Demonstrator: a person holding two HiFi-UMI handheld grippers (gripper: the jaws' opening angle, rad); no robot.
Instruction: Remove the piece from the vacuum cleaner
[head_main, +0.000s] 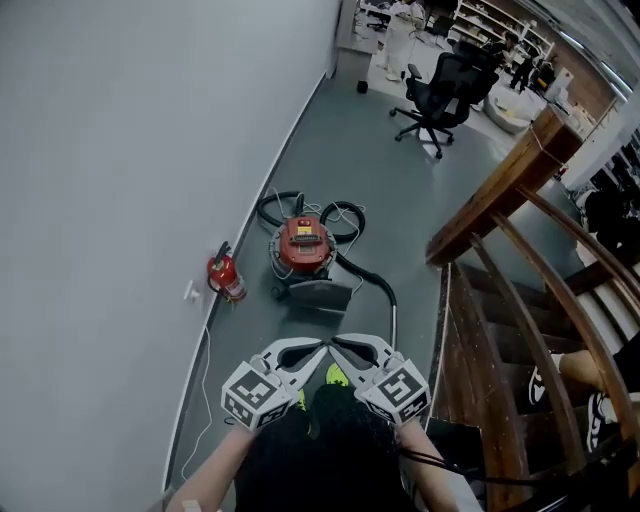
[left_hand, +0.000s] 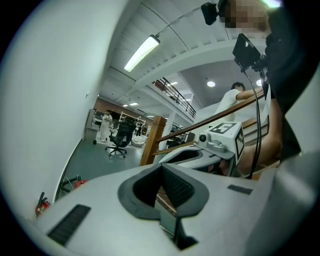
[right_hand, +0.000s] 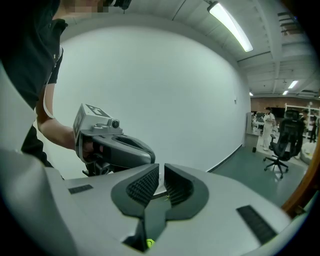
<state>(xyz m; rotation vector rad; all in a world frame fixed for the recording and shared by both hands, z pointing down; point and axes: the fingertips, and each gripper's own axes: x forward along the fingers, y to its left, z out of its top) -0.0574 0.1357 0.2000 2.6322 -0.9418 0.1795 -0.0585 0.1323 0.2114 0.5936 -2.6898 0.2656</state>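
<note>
Our left gripper (head_main: 310, 351) and right gripper (head_main: 348, 349) hang close before us, jaws closed and empty, likely because the red vacuum cleaner (head_main: 303, 245) stands on the floor (head_main: 400, 200) well ahead.

Open floor (head_main: 390, 190) leads to the vacuum cleaner (head_main: 303, 245); wall (head_main: 130, 180) left, stair railing (head_main: 505, 185) right.

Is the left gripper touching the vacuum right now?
Apart. The head view shows the left gripper near the bottom of the frame, with a strip of bare floor between its tip and the vacuum.
</note>
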